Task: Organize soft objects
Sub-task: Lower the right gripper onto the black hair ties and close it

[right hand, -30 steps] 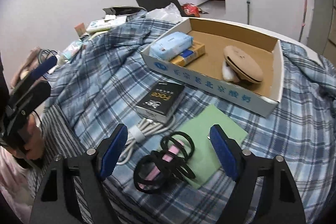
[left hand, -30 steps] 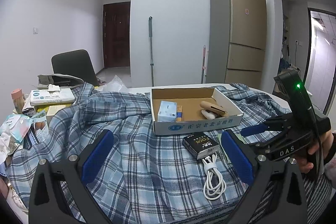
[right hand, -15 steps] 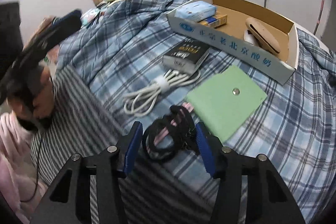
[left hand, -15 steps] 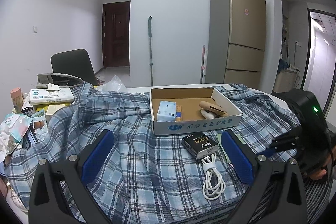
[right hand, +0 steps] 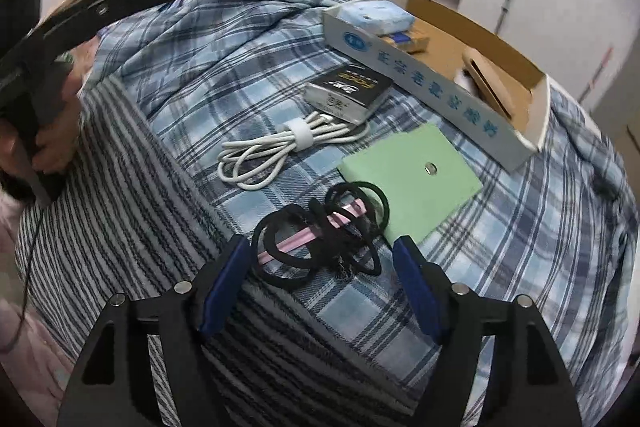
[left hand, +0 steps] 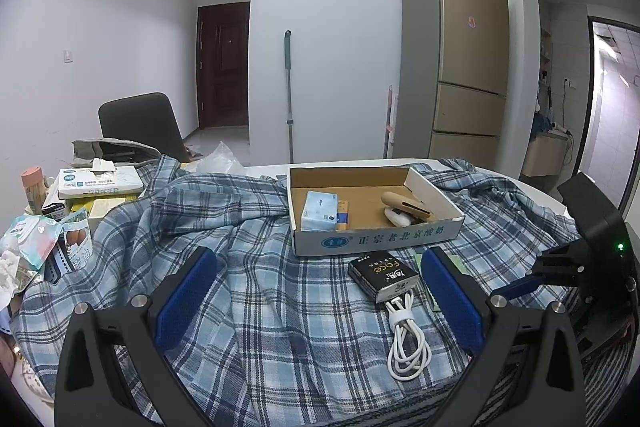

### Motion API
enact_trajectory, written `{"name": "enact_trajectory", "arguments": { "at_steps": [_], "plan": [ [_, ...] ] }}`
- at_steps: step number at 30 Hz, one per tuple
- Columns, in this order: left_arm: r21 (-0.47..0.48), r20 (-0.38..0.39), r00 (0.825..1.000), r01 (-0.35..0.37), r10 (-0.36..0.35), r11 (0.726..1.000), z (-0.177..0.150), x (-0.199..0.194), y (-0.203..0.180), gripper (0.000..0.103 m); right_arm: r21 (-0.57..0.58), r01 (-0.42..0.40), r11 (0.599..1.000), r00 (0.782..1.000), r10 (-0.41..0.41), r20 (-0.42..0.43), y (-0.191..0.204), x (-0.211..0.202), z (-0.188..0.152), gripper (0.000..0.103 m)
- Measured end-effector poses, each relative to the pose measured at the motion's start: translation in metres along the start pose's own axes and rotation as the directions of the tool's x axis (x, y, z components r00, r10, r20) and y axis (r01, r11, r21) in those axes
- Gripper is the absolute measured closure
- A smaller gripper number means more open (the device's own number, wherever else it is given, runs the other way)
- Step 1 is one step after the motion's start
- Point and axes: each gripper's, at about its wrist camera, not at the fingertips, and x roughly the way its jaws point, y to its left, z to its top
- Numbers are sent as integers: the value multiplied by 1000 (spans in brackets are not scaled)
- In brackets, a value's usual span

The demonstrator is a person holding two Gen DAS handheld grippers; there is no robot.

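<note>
Right gripper (right hand: 322,271) is pointing steeply down over a tangle of black elastic hair ties (right hand: 320,231) looped on a pink strip. Its jaws have just been opening; the blue pads (right hand: 224,287) are standing apart, flanking the tangle's near edge without pressing it. The ties are lying on soft blue plaid fabric (right hand: 248,39), overlapping the corner of a flat matte green pouch (right hand: 412,167). A coiled white cable (right hand: 280,147) and a glossy black box (right hand: 348,91) are lying beside them. Left gripper (left hand: 316,303) is hovering with its jaws spread wide, nothing between them, facing the shallow cardboard tray (left hand: 372,239).
</note>
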Motion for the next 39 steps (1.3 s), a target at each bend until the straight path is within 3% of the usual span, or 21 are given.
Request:
{"name": "enact_trajectory", "arguments": {
  "at_steps": [3,5,7,13,17,21,28,31,34,36,39],
  "plan": [
    [3,-4,1000,-2,2,1000,0,0,0,0,-62,15,998,1000,-16,-24,8,1,0,27],
    [2,-4,1000,-1,1,1000,0,1,0,0,-91,61,994,998,-64,-24,12,3,1,10],
    [2,-5,1000,-1,1,1000,0,1,0,0,-103,107,989,994,-111,-25,12,6,4,7],
    [9,-11,1000,2,-2,1000,-2,1,-1,0,-184,42,982,998,-49,-33,9,15,13,7],
    [9,2,1000,5,-5,1000,-2,0,-1,0,-149,-95,984,995,95,-8,-8,13,19,7],
    [8,-5,1000,6,-6,1000,-2,2,-1,0,-219,-115,969,993,115,-10,-8,12,15,21],
    [20,-13,1000,13,-13,1000,-2,2,-3,0,-320,-131,938,990,139,3,6,5,13,18],
    [17,-19,1000,13,-13,1000,-2,3,-3,0,-363,-87,928,995,97,9,11,10,15,14],
    [15,-19,1000,14,-13,1000,-2,3,-3,0,-351,-120,929,992,125,-9,6,16,18,14],
    [16,-17,1000,14,-14,1000,-2,3,-3,0,-322,-147,935,989,148,-23,0,20,19,18],
    [15,-15,1000,17,-17,1000,-2,4,-2,0,-317,-117,941,992,124,4,1,17,17,50]
  ]
}}
